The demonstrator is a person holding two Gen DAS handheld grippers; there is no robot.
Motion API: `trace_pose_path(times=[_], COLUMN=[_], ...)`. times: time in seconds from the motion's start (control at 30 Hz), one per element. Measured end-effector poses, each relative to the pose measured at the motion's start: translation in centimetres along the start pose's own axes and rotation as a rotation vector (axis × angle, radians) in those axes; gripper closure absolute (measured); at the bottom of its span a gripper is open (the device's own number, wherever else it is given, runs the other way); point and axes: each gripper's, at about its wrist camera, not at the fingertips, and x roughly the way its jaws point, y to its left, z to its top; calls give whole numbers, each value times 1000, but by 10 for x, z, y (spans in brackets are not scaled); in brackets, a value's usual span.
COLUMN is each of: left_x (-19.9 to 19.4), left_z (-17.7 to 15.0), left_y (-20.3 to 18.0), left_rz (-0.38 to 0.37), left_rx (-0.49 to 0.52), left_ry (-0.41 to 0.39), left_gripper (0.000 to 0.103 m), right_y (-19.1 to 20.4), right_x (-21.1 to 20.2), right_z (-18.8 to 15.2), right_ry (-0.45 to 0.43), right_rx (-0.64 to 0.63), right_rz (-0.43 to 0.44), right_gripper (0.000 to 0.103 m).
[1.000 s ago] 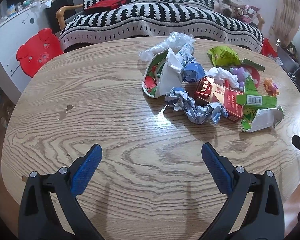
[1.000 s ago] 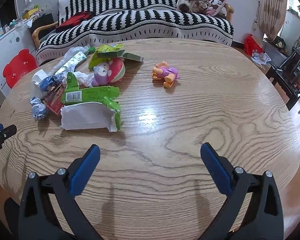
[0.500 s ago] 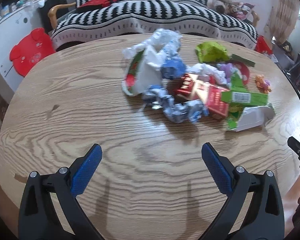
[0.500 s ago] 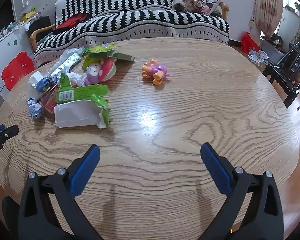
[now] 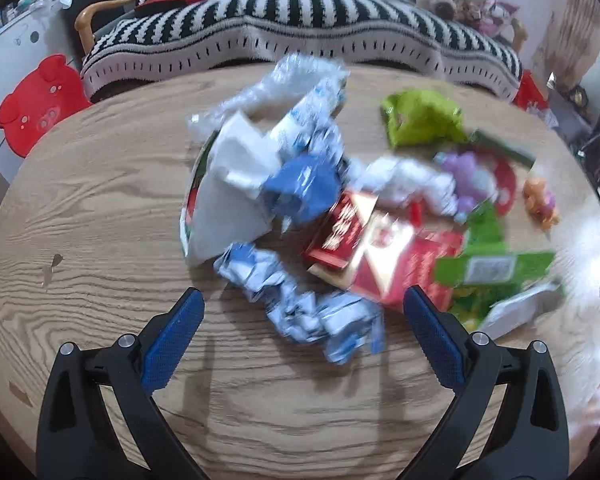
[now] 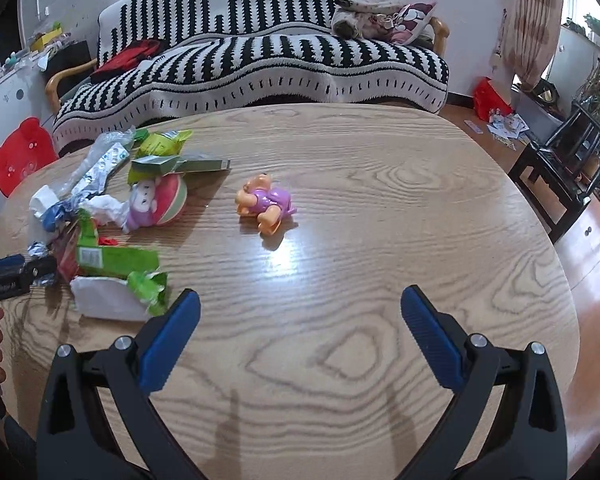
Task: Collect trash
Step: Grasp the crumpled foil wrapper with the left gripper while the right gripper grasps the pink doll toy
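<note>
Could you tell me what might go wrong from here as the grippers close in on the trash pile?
The open left gripper nears the crumpled blue-and-white wrapper, which touches the red carton; closing might snag both. The small orange-and-purple toy figure and the purple plush toy beside the pile could get swept up as trash.

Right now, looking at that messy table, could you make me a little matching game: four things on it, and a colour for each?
Things:
1. crumpled wrapper nearest the left tool
2. flattened carton
3. snack bag at the far side
4. small toy figure lying alone

Colours:
A. lime green
B. orange and purple
C. blue and white
D. red and gold

Pairs: 1-C, 2-D, 3-A, 4-B
</note>
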Motion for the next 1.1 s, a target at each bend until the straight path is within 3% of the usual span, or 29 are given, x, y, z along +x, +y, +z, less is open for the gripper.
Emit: trace_pose_path(times=[0.13, 0.27, 0.37, 0.63, 0.83, 1.1], left_x=[2, -4, -10, 14, 21, 21], left_z=[-17, -19, -11, -4, 2, 4], left_y=[19, 39, 32, 18, 40, 42], left_rz=[18, 33, -8, 86, 34, 22], left_rx=[40, 18, 25, 68, 7, 23], left_ry=[30, 38, 23, 33, 42, 11], left_gripper=[6, 6, 6, 6, 6, 6], right_y=[2, 11, 20, 24, 13, 18], right_x=[20, 47, 70, 117, 132, 135], right_z=[15, 32, 44, 62, 66, 72], right_ry=[16, 36, 70, 145, 160, 164], right_rx=[-22, -80, -134, -179, -78, -89], right_rz=[-3, -3, -1, -22, 65, 60], right_gripper=[6, 6, 6, 6, 5, 5])
